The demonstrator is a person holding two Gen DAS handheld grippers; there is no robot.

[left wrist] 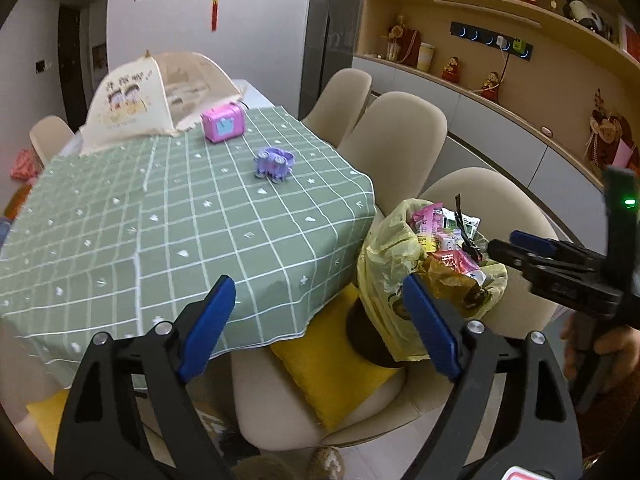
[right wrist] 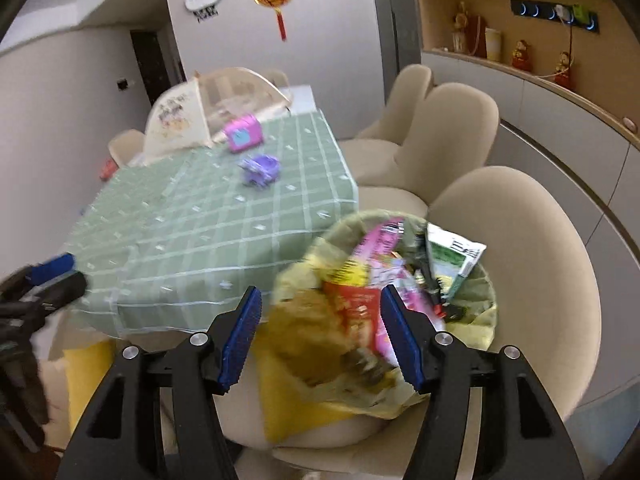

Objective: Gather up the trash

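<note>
A bin lined with a yellow bag (left wrist: 384,264) (right wrist: 476,320) stands on a beige chair beside the table. It is packed with snack wrappers (left wrist: 452,256), among them a red one (right wrist: 356,300) and a green-and-white one (right wrist: 452,260). My right gripper (right wrist: 320,294) hovers over the bin's near side, open, with nothing between its blue pads; in the left wrist view the right gripper (left wrist: 516,248) is beside the bin's rim. My left gripper (left wrist: 318,284) is open and empty, over the table's corner just left of the bin; in the right wrist view the left gripper (right wrist: 52,272) is at the far left.
The table has a green checked cloth (left wrist: 160,240). On it stand a pink toy box (left wrist: 223,122), a purple toy (left wrist: 274,162) and a mesh food cover (left wrist: 140,96). Beige chairs (left wrist: 396,136) line the right side. A yellow cushion (left wrist: 332,364) lies under the bin.
</note>
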